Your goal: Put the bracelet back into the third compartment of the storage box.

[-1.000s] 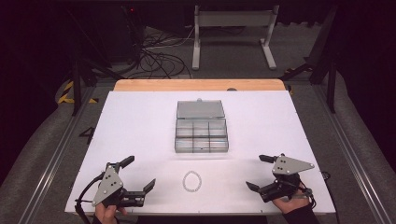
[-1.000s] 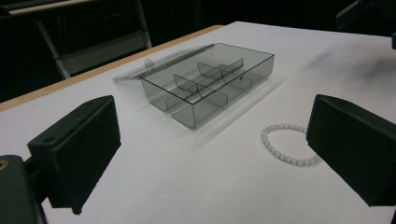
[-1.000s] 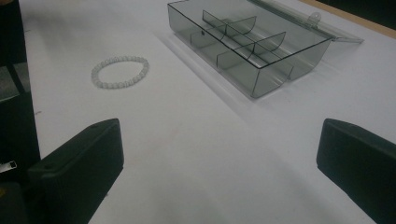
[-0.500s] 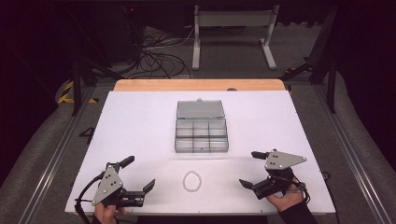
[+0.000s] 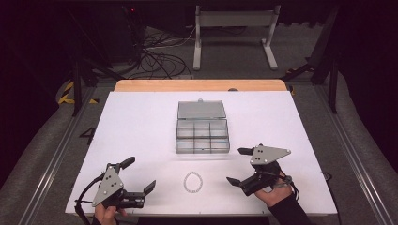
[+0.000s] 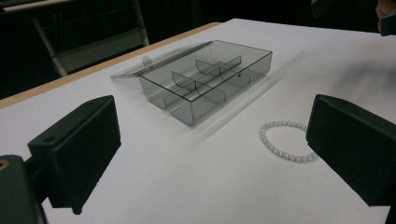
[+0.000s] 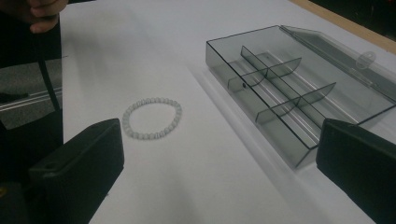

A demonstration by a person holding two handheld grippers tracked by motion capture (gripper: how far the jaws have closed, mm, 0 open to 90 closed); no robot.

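A bracelet (image 5: pixel 193 182) of small pale, milky beads lies flat on the white table (image 5: pixel 141 126) as a closed, slightly oval ring. It sits just in front of the organiser box (image 5: pixel 202 132), near but not touching the box's near wall. The box is clear smoky plastic, divided into compartments, its lid swung open flat behind it.

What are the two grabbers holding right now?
Nothing. The left gripper and the right gripper are both open with bare jaws. The bead bracelet lies on the white table between them, untouched.
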